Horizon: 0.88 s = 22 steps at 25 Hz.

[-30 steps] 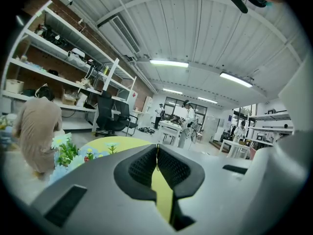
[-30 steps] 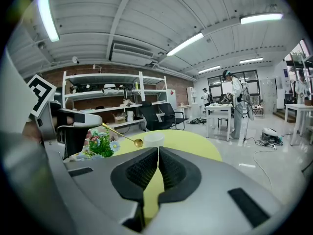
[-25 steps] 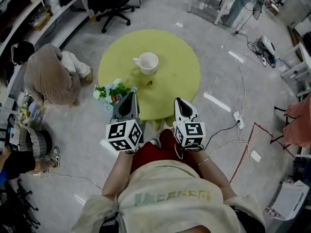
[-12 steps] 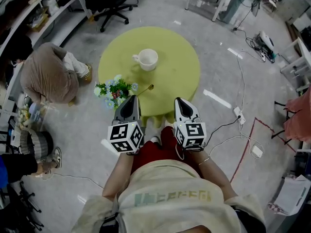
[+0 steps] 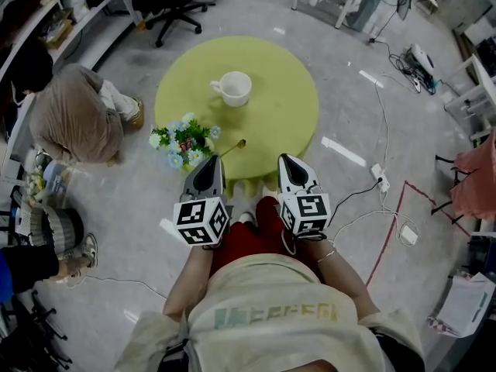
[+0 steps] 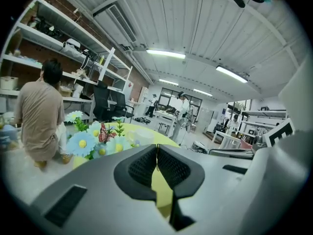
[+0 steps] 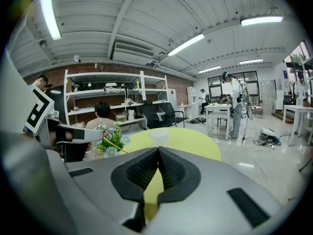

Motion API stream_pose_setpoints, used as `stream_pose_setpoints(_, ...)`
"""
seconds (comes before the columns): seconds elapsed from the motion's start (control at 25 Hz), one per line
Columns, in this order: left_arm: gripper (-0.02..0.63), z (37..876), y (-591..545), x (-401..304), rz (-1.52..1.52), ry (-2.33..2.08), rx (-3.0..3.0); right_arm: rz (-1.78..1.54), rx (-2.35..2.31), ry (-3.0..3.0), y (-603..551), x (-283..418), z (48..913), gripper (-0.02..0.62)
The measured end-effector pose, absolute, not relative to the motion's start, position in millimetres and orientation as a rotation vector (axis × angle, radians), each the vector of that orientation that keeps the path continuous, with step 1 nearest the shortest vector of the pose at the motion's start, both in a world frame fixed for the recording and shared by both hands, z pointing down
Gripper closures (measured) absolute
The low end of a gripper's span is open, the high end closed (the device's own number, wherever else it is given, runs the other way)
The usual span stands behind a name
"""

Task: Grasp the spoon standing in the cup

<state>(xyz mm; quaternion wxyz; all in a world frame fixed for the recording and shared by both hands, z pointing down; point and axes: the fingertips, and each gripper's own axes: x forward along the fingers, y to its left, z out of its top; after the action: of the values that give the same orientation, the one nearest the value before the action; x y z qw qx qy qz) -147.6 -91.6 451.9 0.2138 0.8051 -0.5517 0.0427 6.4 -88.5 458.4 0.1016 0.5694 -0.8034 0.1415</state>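
Note:
A white cup [image 5: 235,87] stands on the round yellow-green table [image 5: 287,107], with no spoon in it. The thin golden spoon [image 5: 233,146] sticks out forward and to the right from the tip of my left gripper [image 5: 209,163], which is shut on its handle near the table's front edge. From the right gripper view the spoon [image 7: 111,144] shows as a gold rod slanting out of the left gripper's jaws. My right gripper [image 5: 289,164] hovers beside it, shut with nothing between its jaws. The cup shows pale and small in the left gripper view [image 6: 141,135] and the right gripper view [image 7: 159,135].
A bunch of blue and white artificial flowers [image 5: 184,139] stands on the table just ahead of the left gripper. A person in a beige top [image 5: 77,122] crouches left of the table. Cables [image 5: 384,184] lie on the floor at right; an office chair [image 5: 174,2] stands beyond the table.
Both grippers have drawn back toward the table's front edge, away from the cup. The spoon has come along in the left gripper, and the flowers now show fully.

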Motion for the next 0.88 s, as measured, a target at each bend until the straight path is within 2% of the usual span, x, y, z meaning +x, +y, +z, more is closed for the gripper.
stream_pose_setpoints(0.88, 0.578, 454, -83, -160, 0.124, -1.509, 2.236, 0.440, 1.674, -2.347, -81, -4, 465, 0.559)
